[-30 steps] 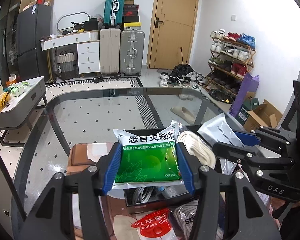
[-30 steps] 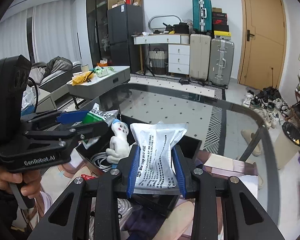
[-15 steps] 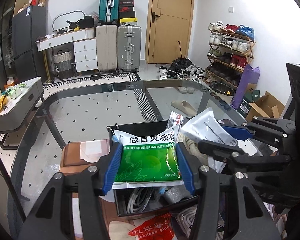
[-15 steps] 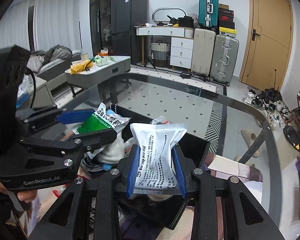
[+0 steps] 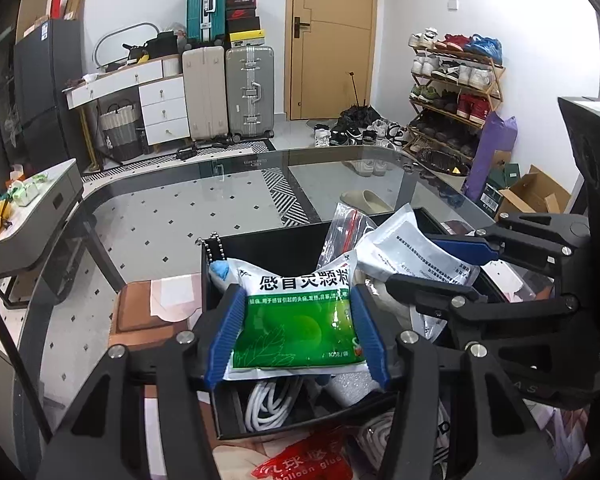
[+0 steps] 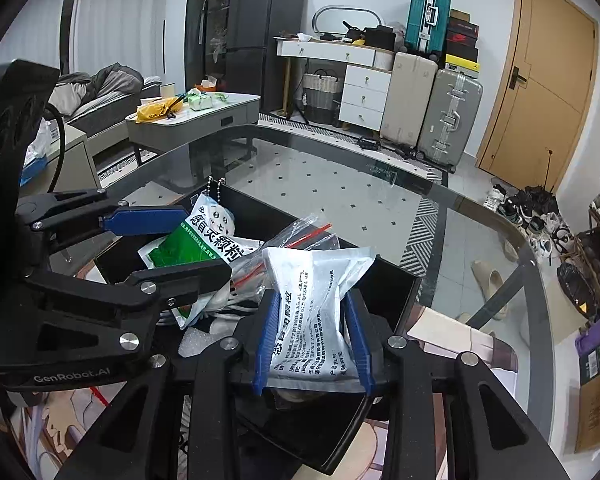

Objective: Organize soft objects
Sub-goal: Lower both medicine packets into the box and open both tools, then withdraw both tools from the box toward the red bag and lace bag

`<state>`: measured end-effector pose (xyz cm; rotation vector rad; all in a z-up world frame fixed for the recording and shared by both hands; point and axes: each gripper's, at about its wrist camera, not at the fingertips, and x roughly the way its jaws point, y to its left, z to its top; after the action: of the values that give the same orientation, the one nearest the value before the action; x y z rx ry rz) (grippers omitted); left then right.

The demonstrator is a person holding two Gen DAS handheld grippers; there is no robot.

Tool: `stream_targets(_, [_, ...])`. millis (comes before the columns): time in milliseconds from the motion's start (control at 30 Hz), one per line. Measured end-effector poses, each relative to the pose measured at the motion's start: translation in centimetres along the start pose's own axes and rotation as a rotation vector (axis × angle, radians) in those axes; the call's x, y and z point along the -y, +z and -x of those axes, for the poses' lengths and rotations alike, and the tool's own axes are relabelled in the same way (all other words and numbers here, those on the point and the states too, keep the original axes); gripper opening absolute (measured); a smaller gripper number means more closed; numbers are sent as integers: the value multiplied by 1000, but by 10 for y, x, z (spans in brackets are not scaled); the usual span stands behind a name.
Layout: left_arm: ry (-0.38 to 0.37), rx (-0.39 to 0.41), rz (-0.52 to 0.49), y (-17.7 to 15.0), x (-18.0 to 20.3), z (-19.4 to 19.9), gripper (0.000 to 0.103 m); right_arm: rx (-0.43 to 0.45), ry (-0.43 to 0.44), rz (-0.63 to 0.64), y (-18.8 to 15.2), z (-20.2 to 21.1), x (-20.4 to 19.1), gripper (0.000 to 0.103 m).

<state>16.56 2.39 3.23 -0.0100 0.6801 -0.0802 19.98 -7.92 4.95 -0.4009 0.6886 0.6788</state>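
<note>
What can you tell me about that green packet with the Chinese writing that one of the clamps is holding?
The green packet is a soft, glossy plastic pouch: white top band with large dark Chinese characters, green lower part with a pale leaf drawing. It looks sealed and puffy. The left hand-held gripper pinches its two side edges between blue fingers, holding it upright, print facing the camera, over the black bin, beside the white packet.

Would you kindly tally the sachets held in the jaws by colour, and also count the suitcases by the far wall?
Green sachets: 1, the green sachet in the left gripper.
White sachets: 1, the white sachet in the right gripper.
Suitcases: 3, teal suitcase, beige suitcase, silver suitcase.
Total: 5.
</note>
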Motion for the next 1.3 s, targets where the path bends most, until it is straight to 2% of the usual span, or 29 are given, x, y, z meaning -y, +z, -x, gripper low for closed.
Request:
stream_targets(400, [-1, -10, -34, -5, 11, 4, 53, -53, 43, 23, 1, -10, 4, 34])
stream_targets(533, [-16, -12, -30, -6, 11, 5, 54, -61, 38, 23, 3, -11, 7, 43])
stream_targets(667, [-52, -16, -1, -5, 8, 12, 57, -21, 5, 18, 1, 5, 8, 57])
stream_targets(733, [-40, -8, 10, -4, 7, 19, 66, 5, 2, -5, -2, 15, 10, 63])
stream_targets(767, [-42, -2, 14, -4, 6, 23, 69, 9, -12, -19, -4, 18, 11, 74])
stream_targets(833, [-33, 14, 18, -5, 5, 30, 75, 32, -42, -62, -11, 28, 16, 89])
stream_targets(900, [-8, 30, 26, -6, 4, 37, 84, 59, -22, -106, -18, 39, 21, 90])
stream_targets(967, [-4, 42, 31, -7, 0, 42, 86, 78, -12, -151, -25, 51, 24, 98])
stream_targets(1067, [12, 51, 44, -8, -4, 49, 102, 92, -24, -170, -32, 65, 24, 102])
stream_targets(1300, [27, 66, 71, -21, -11, 65, 103, 74, -22, -200, -48, 82, 7, 102])
